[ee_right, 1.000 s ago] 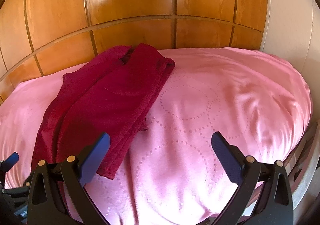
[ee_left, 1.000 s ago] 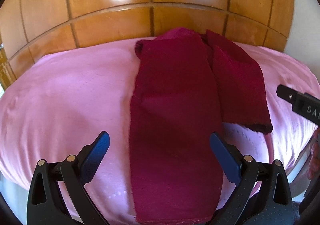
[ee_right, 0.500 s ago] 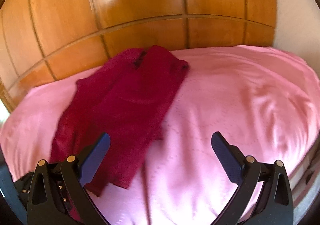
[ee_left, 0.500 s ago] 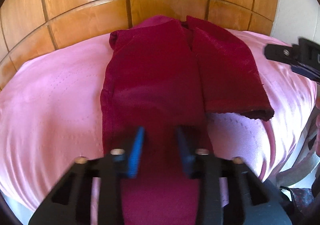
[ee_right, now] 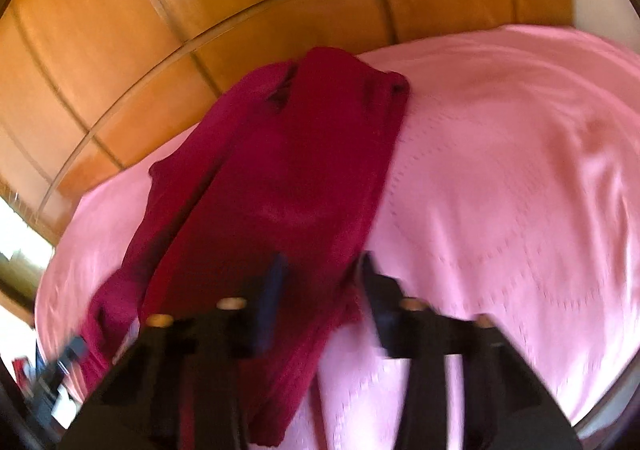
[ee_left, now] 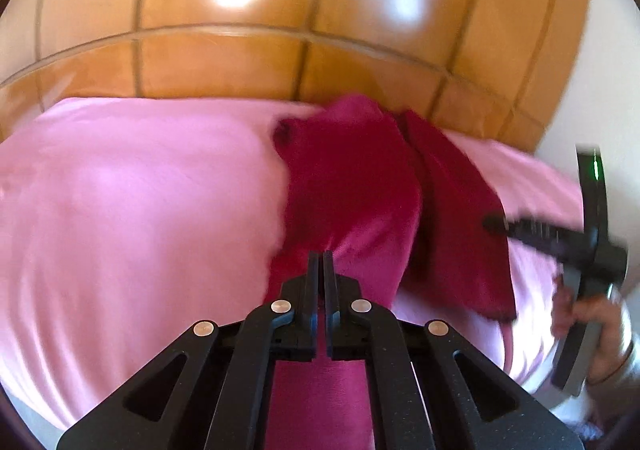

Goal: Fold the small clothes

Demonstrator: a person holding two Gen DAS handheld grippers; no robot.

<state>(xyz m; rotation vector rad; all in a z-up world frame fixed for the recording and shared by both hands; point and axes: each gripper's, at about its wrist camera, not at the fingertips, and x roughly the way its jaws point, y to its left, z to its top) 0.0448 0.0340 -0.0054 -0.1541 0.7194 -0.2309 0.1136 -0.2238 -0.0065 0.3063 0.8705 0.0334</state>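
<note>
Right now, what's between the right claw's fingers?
In the right wrist view, the lower end of one leg of the dark red knit garment lies between the right claw fingers, which have just been closing; motion blur hides whether the pads press it.

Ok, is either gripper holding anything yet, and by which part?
The left gripper is shut on the near end of the red garment. The right gripper has just been closing with the garment's other near edge between its jaws, not yet pinched.
</note>
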